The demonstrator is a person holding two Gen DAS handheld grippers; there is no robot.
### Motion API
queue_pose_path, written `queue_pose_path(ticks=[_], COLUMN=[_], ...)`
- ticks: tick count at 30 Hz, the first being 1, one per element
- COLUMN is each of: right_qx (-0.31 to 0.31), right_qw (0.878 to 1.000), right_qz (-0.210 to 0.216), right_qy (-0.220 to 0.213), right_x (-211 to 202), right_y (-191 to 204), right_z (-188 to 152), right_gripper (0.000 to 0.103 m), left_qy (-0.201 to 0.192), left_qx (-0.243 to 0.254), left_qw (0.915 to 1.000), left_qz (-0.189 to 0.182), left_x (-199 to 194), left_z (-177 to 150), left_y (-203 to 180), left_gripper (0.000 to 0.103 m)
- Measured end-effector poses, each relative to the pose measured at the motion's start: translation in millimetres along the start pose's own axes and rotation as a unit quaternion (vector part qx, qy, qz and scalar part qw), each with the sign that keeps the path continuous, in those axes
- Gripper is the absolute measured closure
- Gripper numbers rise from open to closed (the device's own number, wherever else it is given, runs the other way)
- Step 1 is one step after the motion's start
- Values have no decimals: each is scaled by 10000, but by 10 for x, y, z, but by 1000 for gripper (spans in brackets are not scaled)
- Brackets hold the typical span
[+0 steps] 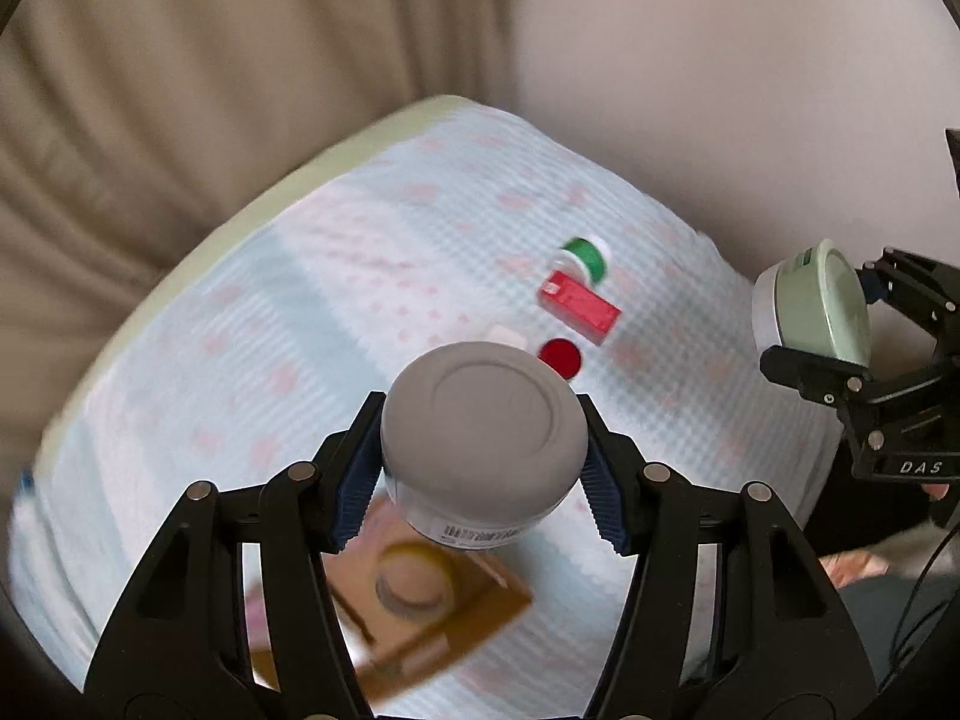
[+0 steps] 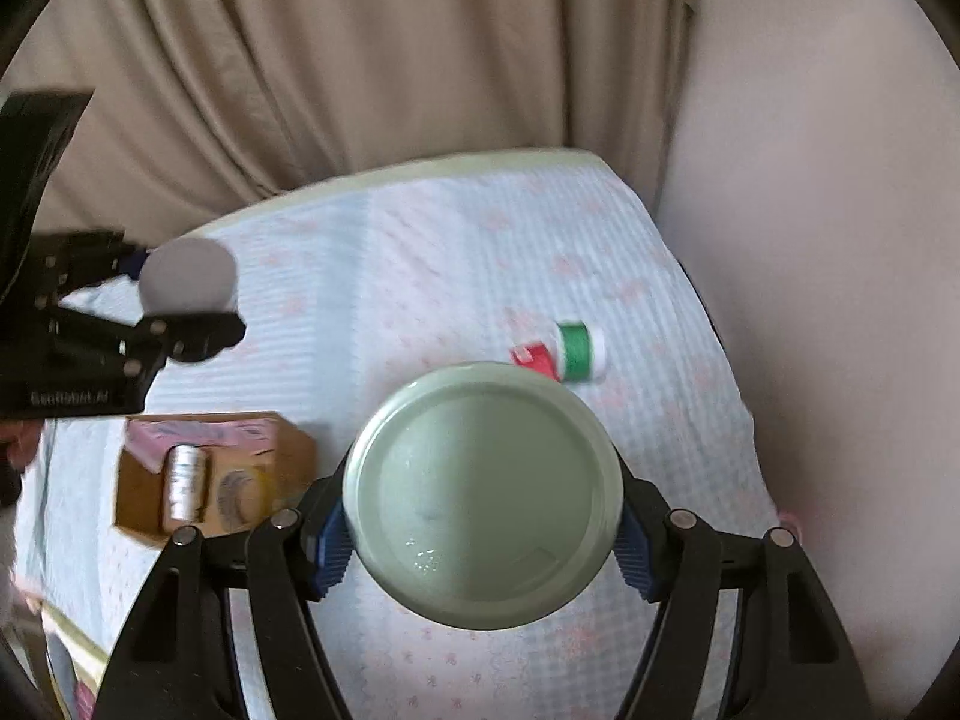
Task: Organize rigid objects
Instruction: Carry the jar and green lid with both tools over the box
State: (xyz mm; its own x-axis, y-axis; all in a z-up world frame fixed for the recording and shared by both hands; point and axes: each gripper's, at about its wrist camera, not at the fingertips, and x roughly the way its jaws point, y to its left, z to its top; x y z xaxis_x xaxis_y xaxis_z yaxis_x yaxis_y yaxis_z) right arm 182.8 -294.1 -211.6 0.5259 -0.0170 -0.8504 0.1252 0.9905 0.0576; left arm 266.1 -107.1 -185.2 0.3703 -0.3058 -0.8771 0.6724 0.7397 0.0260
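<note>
Left wrist view: left gripper [image 1: 483,462] jaws clamp a grey jar [image 1: 483,414]; right gripper [image 2: 483,546] jaws clamp a green jar [image 2: 483,495]. Mid-carry, I judge; next, lower both into the box [image 2: 288,450].

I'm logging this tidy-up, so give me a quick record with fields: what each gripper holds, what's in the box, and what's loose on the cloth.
left gripper: shut on grey-lidded jar, held above the cloth
right gripper: shut on green-lidded jar, also held up
cardboard box: holds a silver thread spool and a pink packet
loose on patterned cloth: green thread spool, red box, red round cap
backdrop: beige curtain
</note>
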Motion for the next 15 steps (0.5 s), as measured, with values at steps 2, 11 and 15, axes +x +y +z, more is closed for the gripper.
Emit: queue_pose_path(ticks=[2,11,15], right_qx=[-169,-840,-894], right_qw=[9997,9920,9893], right_qz=[176,933,1143], right_qy=[-58,-151,-123], right_x=[-107,-269,-288], right_y=[133,1046,1395], right_z=[56,82,38], right_gripper=[37,37,37], left_qy=[-57,-183,-229], left_qx=[-413,-1682,-2020], left_qw=[9991,9834,9763], left_qz=[99,651,744], left_x=[-167,-799,-935], left_z=[-186,-1216,-1592], left_y=[156,889,1206], left_gripper=[47,47,47])
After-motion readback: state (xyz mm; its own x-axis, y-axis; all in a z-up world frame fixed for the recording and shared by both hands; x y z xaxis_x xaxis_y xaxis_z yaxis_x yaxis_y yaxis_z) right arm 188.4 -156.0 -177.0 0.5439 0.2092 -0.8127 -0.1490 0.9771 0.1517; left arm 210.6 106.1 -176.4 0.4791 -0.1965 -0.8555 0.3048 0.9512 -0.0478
